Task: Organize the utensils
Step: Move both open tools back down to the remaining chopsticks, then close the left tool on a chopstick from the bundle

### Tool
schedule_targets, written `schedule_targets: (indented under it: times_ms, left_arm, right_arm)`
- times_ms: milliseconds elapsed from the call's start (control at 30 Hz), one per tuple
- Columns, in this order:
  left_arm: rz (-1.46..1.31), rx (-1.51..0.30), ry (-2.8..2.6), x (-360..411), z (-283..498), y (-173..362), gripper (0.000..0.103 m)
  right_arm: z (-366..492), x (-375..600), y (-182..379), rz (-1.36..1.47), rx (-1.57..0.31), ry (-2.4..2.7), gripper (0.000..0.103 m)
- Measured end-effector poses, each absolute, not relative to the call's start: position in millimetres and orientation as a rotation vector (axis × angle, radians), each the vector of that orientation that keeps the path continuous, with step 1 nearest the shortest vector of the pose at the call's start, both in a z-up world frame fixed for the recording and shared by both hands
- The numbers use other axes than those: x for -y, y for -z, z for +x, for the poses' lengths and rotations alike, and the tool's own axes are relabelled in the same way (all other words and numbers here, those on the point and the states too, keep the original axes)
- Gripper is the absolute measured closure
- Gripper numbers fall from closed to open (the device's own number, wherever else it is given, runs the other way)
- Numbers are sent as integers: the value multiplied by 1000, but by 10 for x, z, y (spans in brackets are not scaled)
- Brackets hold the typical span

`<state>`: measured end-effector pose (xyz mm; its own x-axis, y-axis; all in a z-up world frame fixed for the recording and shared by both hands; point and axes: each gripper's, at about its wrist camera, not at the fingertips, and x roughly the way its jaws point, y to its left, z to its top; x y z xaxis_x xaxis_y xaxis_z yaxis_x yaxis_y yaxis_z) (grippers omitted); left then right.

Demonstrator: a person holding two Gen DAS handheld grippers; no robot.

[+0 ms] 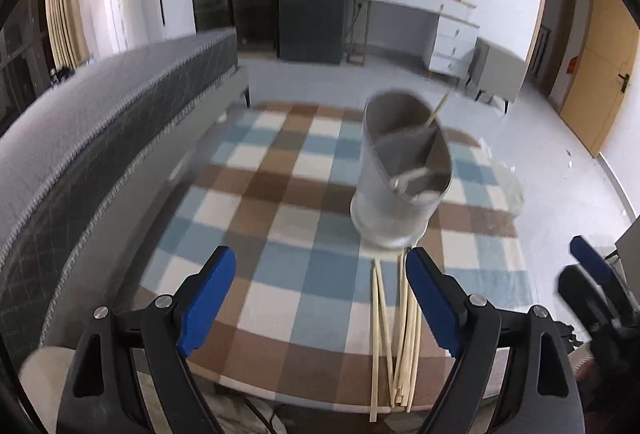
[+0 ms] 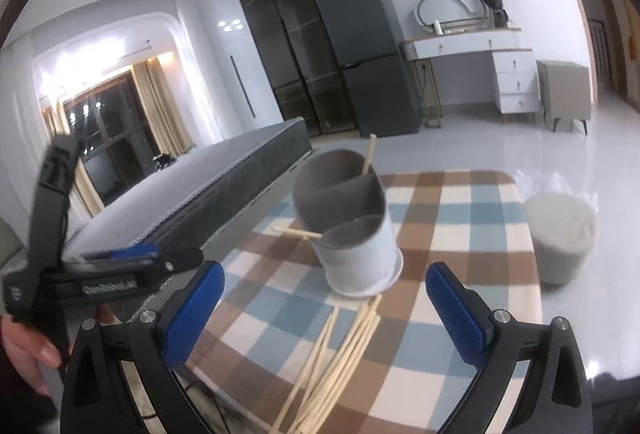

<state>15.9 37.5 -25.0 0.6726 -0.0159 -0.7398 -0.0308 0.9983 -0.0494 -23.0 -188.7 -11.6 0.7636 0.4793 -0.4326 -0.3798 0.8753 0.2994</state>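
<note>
- Desk with a blue, brown and white checked cloth carries everything; a dark quilted bed runs just beside its left edge in the left wrist view.
- Grey cylindrical utensil holder with inner dividers stands on a pale saucer-like base, mid-desk. At least two compartments; the one nearest the right camera looks empty.
- In the holder: one pale wooden chopstick upright in the far compartment. A second stick lies about level at the left rim; can't tell if it is lodged in or only resting there. Left wrist view shows something light at the bottom of one compartment, too blurred to name.
- Loose bundle of pale wooden chopsticks lies flat on the desk just in front of the holder, ends running off the near edge. Roughly eight or more, fanned and crossing.
- Left gripper: jaws spread wide, nothing between them, above the near desk with the bundle at its right jaw.
- Right gripper: jaws spread wide, empty, bundle and holder framed between them.
- Judgement: early stage. One stick clearly sorted, most still on the desk.
</note>
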Motion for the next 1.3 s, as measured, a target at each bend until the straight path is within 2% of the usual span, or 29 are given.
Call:
schedule_targets:
  times_ms: [533, 933, 1000, 1100, 1167, 1233, 1300]
  left_arm:
    - [60, -1177, 70, -72, 538, 1358, 20]
    - [73, -1294, 87, 30, 588, 1585, 25]
    - [52, -1301, 91, 23, 617, 1559, 33]
    - [50, -1295, 91, 74, 714, 1512, 55]
    - [62, -1292, 112, 162, 821, 1468, 82]
    - [70, -1298, 131, 238, 882, 1468, 97]
    - [60, -1301, 133, 290, 956, 1463, 101]
  right_arm:
    - [111, 2114, 705, 299, -744, -344, 1]
    - [222, 2149, 778, 351, -811, -359, 2]
    - [225, 2147, 772, 355, -812, -366, 2]
    - [224, 2161, 760, 364, -810, -377, 2]
    - [233, 2181, 765, 374, -814, -385, 2]
    - [238, 2207, 770, 392, -821, -391, 2]
    - [247, 2233, 779, 411, -830, -396, 3]
